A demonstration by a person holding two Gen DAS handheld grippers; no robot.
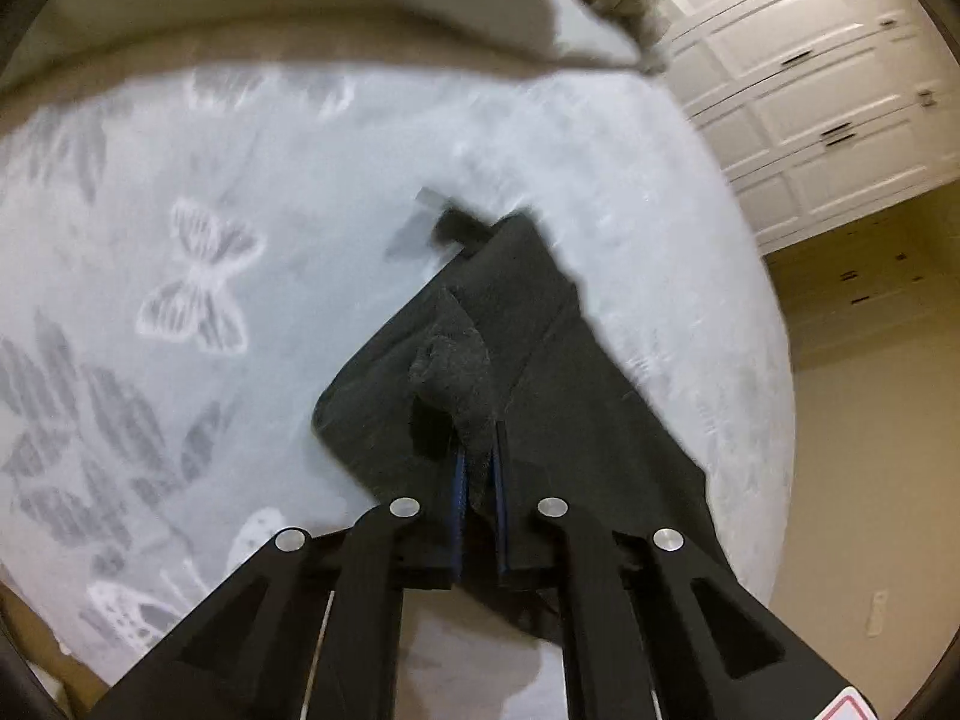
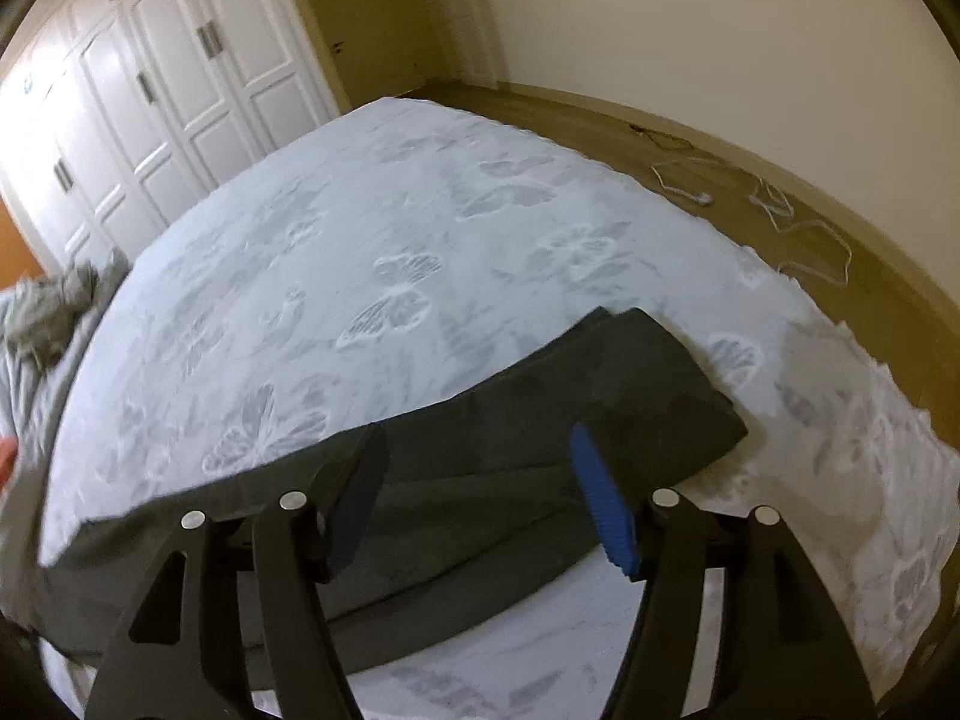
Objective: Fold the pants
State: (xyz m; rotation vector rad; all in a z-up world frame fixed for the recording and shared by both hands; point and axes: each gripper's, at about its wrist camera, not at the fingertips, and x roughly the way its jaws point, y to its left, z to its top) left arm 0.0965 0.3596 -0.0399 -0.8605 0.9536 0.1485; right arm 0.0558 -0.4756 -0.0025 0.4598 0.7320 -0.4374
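Observation:
Dark grey pants (image 1: 540, 360) lie on a pale blue bedspread (image 1: 180, 180) with a butterfly pattern. My left gripper (image 1: 478, 474) is shut on a raised fold of the pants and lifts it off the bed. In the right wrist view the pants (image 2: 540, 420) lie stretched out flat across the bedspread (image 2: 360, 228), with the leg ends at the right. My right gripper (image 2: 480, 480) is open just above the pants, its fingers on either side of the cloth, with blue pads (image 2: 606, 504) showing.
White panelled wardrobe doors (image 2: 150, 90) stand beyond the bed. Crumpled grey cloth (image 2: 54, 312) lies at the bed's far left edge. White cables (image 2: 780, 210) lie on the brown floor at the right, by a cream wall.

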